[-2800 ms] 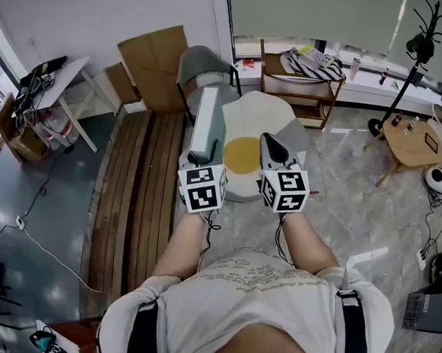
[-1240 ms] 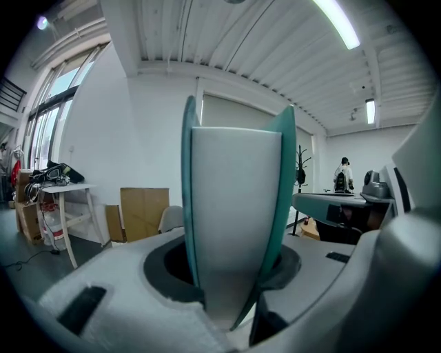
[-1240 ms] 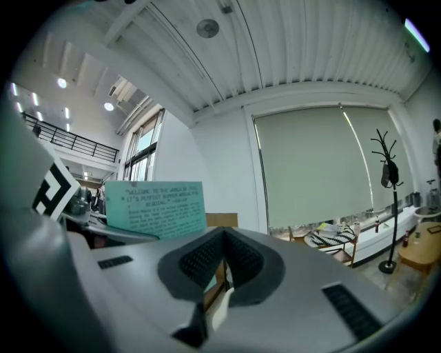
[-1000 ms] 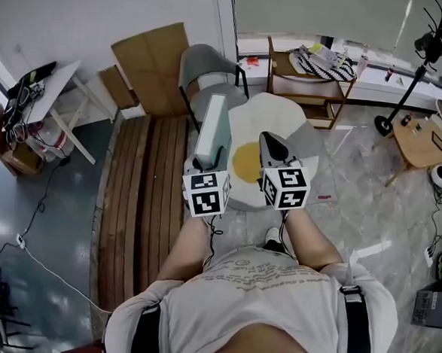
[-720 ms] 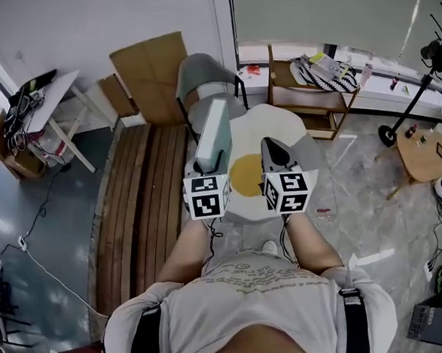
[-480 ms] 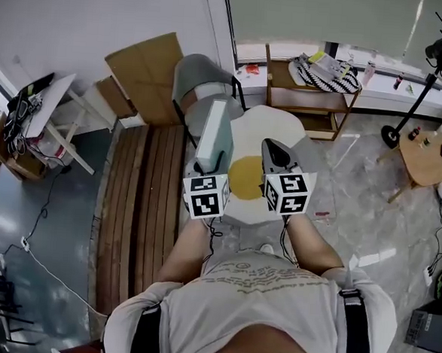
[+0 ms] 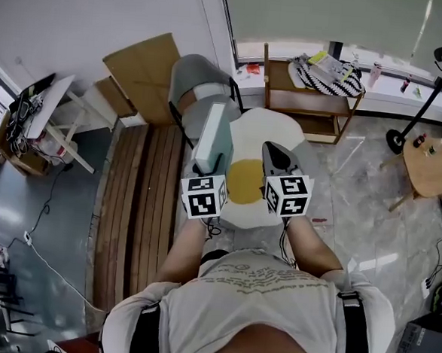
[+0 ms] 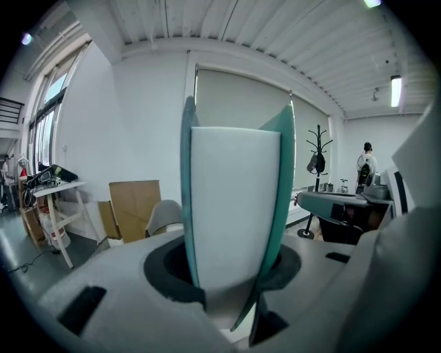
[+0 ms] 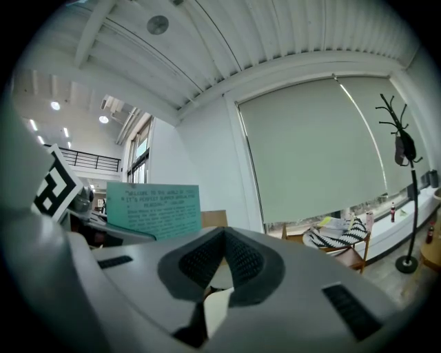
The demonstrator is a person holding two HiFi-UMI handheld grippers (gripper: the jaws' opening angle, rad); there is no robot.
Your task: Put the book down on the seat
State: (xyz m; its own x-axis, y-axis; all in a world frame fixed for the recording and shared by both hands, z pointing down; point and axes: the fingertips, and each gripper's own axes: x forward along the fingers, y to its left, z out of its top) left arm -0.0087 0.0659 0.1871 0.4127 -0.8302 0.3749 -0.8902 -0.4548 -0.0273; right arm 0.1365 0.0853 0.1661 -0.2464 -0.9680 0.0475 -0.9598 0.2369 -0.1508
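**A:** So, the left fingers (image 8: 167,269) are pinching the book (image 8: 234,200) by its lower end. It is standing up out of them, with a teal cover on each side and the white page edges facing back.

**B:** And the right fingers (image 9: 249,265) are pressing together on nothing, just beside the left ones. Where is the seat lying?

**A:** Ahead of the left fingers. The grey chair (image 7: 191,66) is standing past the book's far end, and its seat (image 7: 196,106) is not yet under the fingertips. A white and yellow rug (image 7: 266,126) is lying below and beyond the right fingers.

**B:** Then I am judging this as the carry, with the put-down not yet begun. I am thinking the left fingers need the seat squarely beneath them before anything loosens.

**A:** Agreed. The book is thick and is being held by one end, so I am expecting it to swing as it tips. Rolling it slowly onto one cover and lowering until that cover is touching the seat looks safest.

**B:** And spreading the fingers only once the seat is carrying the book. Letting go short of the chair is likely sending it down to the rug.

**A:** The right fingers are looking free to steady the far end, if it wobbles.
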